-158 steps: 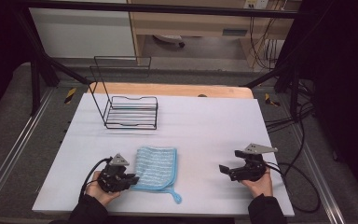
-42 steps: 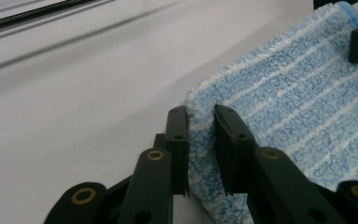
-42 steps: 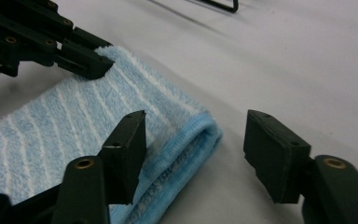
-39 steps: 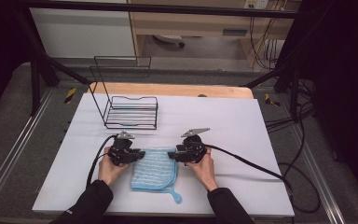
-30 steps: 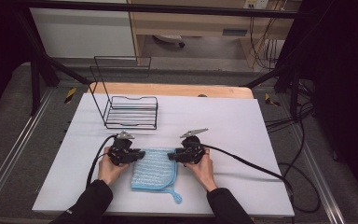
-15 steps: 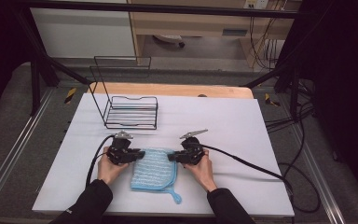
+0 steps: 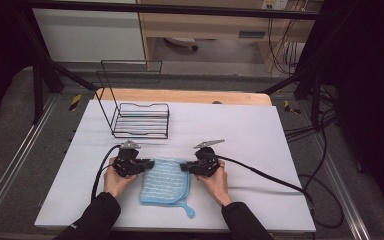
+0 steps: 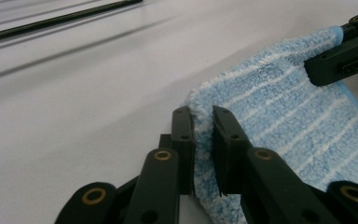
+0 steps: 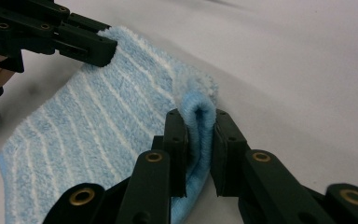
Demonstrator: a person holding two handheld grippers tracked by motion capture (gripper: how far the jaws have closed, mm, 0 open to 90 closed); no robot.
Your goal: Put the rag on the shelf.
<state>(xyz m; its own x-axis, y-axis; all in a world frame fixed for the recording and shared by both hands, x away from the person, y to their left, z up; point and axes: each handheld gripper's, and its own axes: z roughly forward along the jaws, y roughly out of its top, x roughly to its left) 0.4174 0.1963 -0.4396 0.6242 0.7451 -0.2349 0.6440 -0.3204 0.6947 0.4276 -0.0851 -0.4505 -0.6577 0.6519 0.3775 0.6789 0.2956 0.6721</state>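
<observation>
Between the two sets of jaws, on the white worktop (image 7: 260, 135), lies a blue striped cloth (image 7: 165, 182), its far edge spanning from one gripper to the other. Left gripper (image 8: 203, 122): jaws have just been closing, now pinching the cloth's far left corner, fabric bunched between them. Right gripper (image 9: 199, 123): jaws have likewise just been closing, now clamped on the far right corner, a fold of the blue hem standing up in the gap. A hanging loop trails off the near edge, away from both. Black wire rack (image 7: 141, 120) stands well beyond the jaws, untouched.

Step in hand, as I judge it: both far corners secured. Next likely calls for lifting both together, evenly, keeping the edge taut. No brand, label or writing readable anywhere.
</observation>
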